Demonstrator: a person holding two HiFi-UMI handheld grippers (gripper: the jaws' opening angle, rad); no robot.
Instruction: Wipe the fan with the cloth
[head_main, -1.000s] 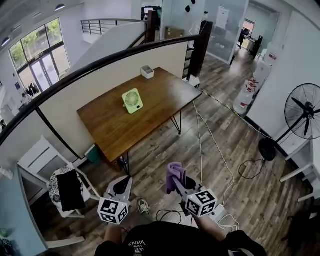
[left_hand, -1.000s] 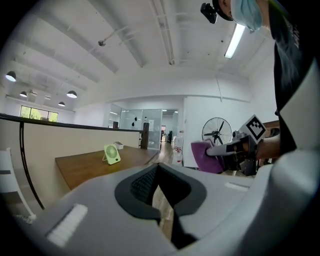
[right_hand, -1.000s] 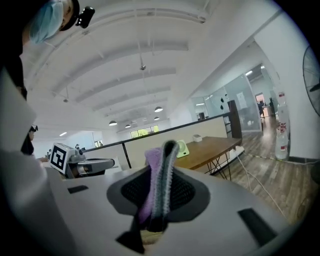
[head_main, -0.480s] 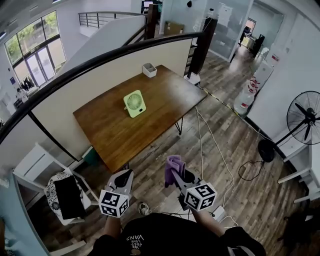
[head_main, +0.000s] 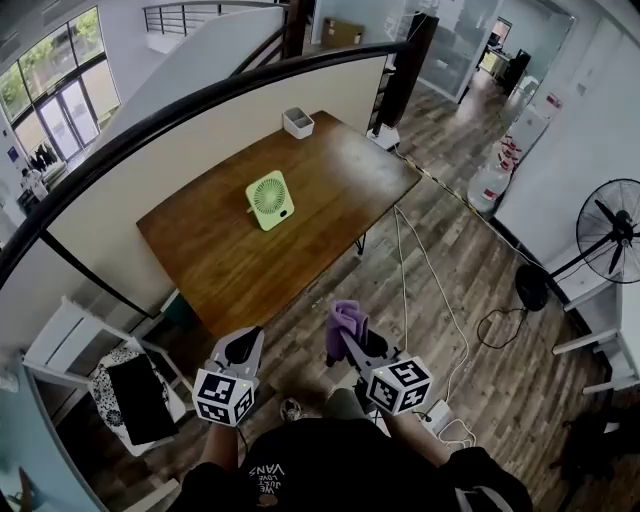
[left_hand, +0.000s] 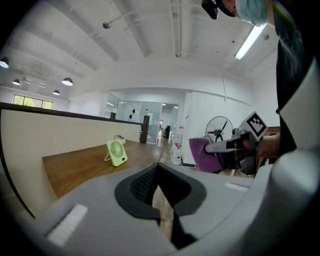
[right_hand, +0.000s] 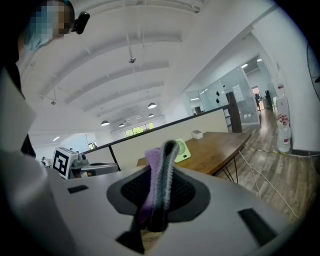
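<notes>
both grippers have been carried toward the surface (head_main: 330, 190) since a second ago — its near edge now lies closer in the head view, though the fan (head_main: 269, 199) is still well apart from them. the small green fan stands upright near the middle of the surface, its grille turned toward the approach, and a small white box (head_main: 297, 122) sits behind it at the far edge. the right gripper (head_main: 346, 338) has its fingers clamped on the purple cloth (head_main: 346, 318), a fold of which stands up between them. the left gripper (head_main: 247, 338) has its fingers pressed together on nothing. the step in hand, i judge, is the approach. to do it well, keep the cloth pinched firmly with a good flap free ahead of the fingers and come up to the near edge. bring the left gripper in first to steady the fan's frame — a fan this light will likely tip or slide under an unbraced wipe.
</notes>
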